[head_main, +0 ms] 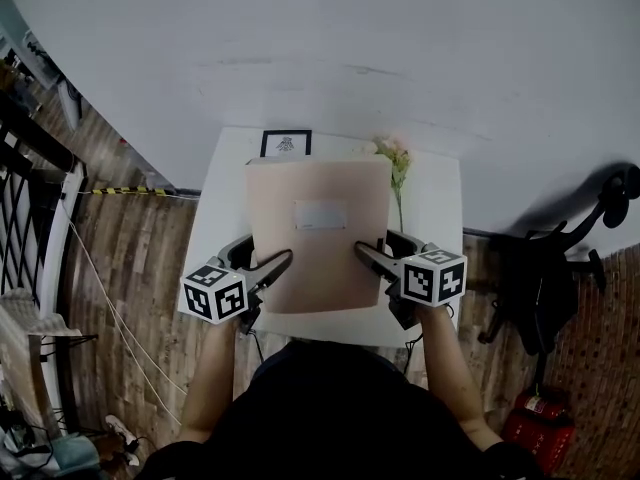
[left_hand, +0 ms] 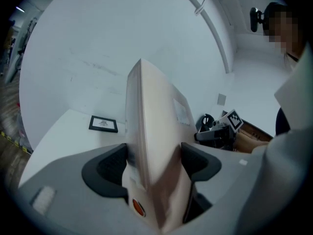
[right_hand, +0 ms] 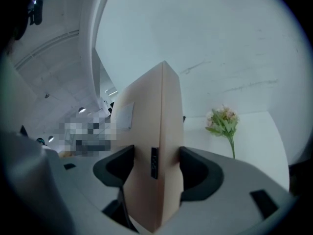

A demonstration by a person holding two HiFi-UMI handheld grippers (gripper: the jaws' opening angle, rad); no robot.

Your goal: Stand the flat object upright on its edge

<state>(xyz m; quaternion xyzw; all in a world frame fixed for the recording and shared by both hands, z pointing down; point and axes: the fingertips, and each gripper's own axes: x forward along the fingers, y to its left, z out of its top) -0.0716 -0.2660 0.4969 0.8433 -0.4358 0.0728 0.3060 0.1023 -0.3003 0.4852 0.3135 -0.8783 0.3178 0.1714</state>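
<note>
Currently: left gripper (head_main: 275, 271) clamped on flat pink box (head_main: 318, 233) at its 8 o'clock edge. Right gripper (head_main: 372, 263) clamped likewise at 4 o'clock. Box held between both over white table (head_main: 440, 208); far-edge contact with table not determinable. Judged stiff, light, smooth-faced, so slip risk; paired side-edge hold judged sound. Picture frame (head_main: 286, 144) at 12 o'clock, flower (head_main: 397, 163) at 1 o'clock.

A flat beige box (left_hand: 146, 111) is clamped edge-on between the jaws of the left gripper (left_hand: 153, 161). A small framed picture (left_hand: 103, 124) is seen on the white table (left_hand: 54, 136), and the right gripper (left_hand: 209, 132) at the box's far side.
</note>
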